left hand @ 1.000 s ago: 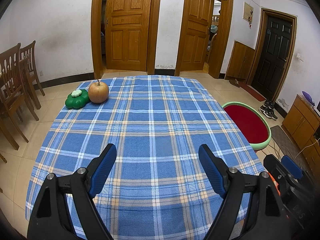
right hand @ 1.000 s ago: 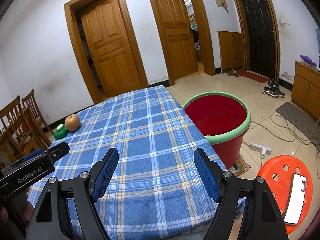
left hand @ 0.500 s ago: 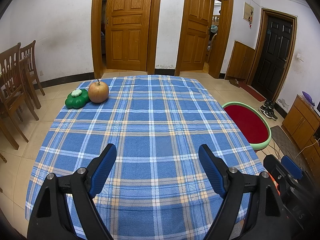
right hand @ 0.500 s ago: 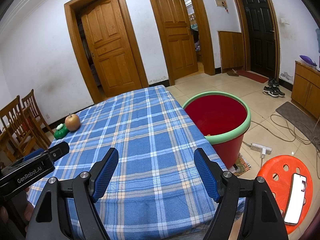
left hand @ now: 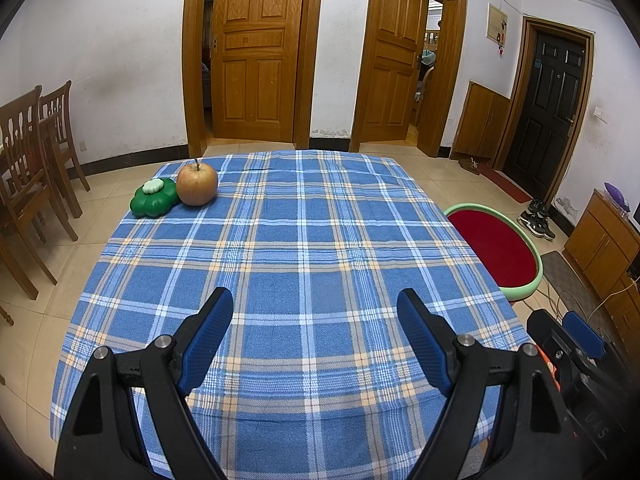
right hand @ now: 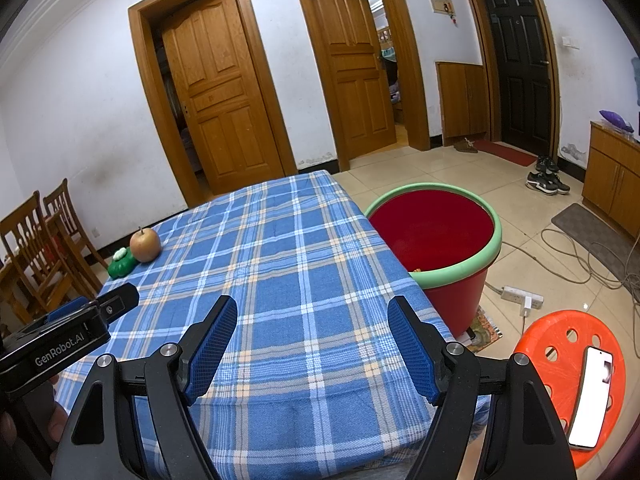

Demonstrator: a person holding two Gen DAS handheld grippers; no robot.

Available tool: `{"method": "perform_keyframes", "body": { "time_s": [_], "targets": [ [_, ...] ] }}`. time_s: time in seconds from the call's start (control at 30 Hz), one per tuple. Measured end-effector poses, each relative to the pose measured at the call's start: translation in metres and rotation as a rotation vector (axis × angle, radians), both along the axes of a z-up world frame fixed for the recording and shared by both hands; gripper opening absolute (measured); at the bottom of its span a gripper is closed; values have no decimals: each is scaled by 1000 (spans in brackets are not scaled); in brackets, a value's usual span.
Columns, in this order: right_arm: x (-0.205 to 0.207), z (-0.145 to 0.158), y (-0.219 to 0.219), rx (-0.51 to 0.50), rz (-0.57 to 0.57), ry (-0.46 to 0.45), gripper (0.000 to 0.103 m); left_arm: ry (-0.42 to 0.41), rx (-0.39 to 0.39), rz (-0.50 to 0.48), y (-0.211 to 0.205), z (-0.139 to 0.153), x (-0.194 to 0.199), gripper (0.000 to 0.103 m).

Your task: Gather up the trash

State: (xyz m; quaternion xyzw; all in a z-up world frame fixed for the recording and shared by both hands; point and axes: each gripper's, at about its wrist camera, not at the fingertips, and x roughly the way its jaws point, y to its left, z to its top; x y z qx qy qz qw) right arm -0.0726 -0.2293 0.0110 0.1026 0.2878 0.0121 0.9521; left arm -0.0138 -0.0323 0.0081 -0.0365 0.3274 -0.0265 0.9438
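- Counter (left hand: 304, 248): covered by a blue plaid cloth.
- Apple (left hand: 197, 184): upright at the counter's far left corner, touching a green clover-shaped object (left hand: 154, 197) on its left.
- Red bucket (right hand: 434, 236) with a green rim: on the floor just beside the counter's right edge; a small item lies inside, too hidden to identify.
- Left hand-held gripper (left hand: 314, 330): above the counter's near edge, jaws spread wide, nothing between them.
- Right hand-held gripper (right hand: 312, 336): above the counter's near right part, jaws likewise apart, holding nothing.
- Orange stool (right hand: 568, 364): right of the counter, a phone (right hand: 590, 398) lying on it.
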Motion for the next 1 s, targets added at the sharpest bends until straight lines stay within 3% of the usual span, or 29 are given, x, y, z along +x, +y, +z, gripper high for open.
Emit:
{"method": "perform_keyframes", "body": {
  "time_s": [1.0],
  "targets": [
    [0,0,2,-4,4,-3,78,-1,-2,0,0,0,0,83]
  ]
}}
